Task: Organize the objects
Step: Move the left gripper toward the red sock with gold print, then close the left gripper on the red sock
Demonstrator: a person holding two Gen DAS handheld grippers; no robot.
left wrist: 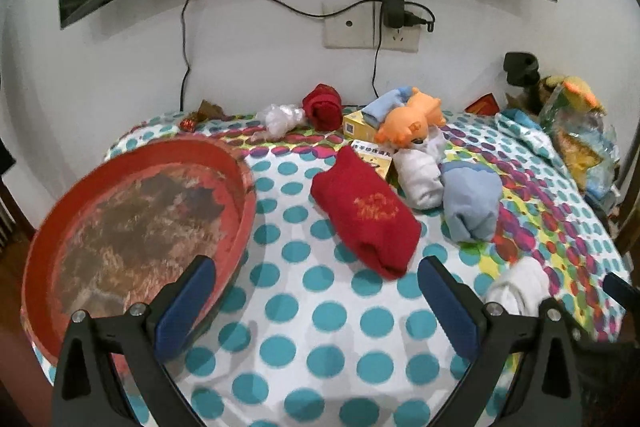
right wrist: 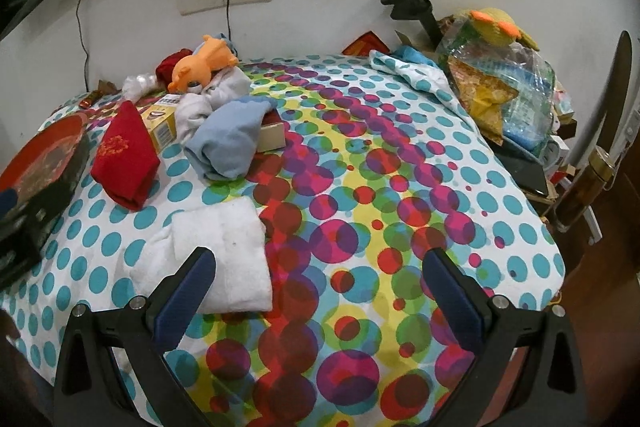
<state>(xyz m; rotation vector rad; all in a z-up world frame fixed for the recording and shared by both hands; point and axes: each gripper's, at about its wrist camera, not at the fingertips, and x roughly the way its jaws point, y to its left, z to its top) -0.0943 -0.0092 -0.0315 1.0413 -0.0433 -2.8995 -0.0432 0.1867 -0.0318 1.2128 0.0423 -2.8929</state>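
Both hand-held grippers gape empty; the red sock (left wrist: pixel 366 215) lies just ahead of the left hand-held gripper (left wrist: pixel 316 303), long axis slanting away leftward; the right hand-held gripper (right wrist: pixel 320 297) is farther.

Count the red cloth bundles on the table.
2. One folded red cloth with gold embroidery lies mid-table beside the red tray. One rolled red cloth sits at the back by the wall. More may be hidden under the toy pile.
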